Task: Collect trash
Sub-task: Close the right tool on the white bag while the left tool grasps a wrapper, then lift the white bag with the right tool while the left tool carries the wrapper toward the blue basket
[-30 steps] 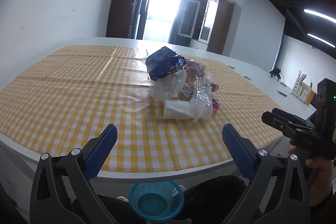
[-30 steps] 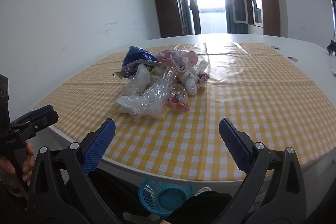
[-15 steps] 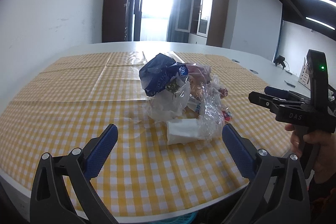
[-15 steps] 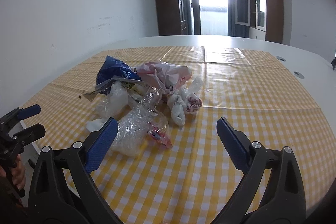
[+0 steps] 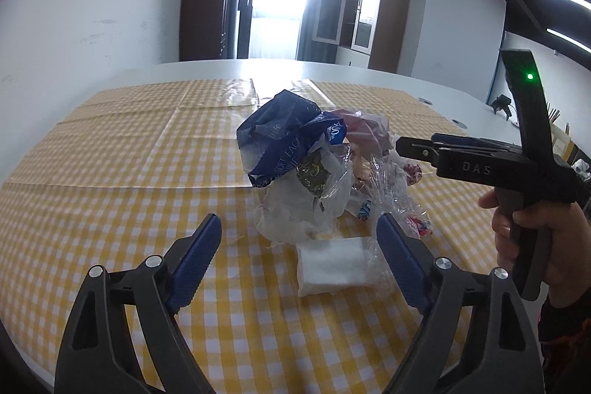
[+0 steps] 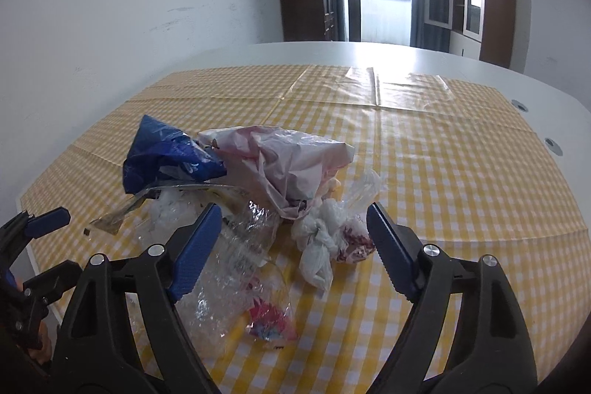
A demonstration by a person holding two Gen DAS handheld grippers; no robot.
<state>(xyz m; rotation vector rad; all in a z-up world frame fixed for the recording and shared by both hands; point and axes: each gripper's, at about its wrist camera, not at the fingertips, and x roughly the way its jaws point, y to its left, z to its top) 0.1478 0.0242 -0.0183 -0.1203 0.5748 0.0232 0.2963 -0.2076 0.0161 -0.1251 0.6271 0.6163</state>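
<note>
A heap of trash lies on the yellow-checked tablecloth: a blue wrapper, a clear bag and a folded white tissue. My left gripper hovers just short of the heap. Its jaws are closing, the tissue and clear bag lie ahead between them, and the pads touch nothing. My right gripper comes in from the other side. Its jaws are closing around a knotted white bag and crinkled clear plastic without pressing them. A pink bag and the blue wrapper lie behind.
A hand holds the right gripper at the right of the left wrist view. The left gripper shows at the left edge of the right wrist view. The white table extends past the cloth, with cable holes. Cabinets and a bright doorway stand behind.
Both grippers have moved in over the table toward the heap, and both jaws have narrowed. The blue basket below the table edge has dropped out of view.
</note>
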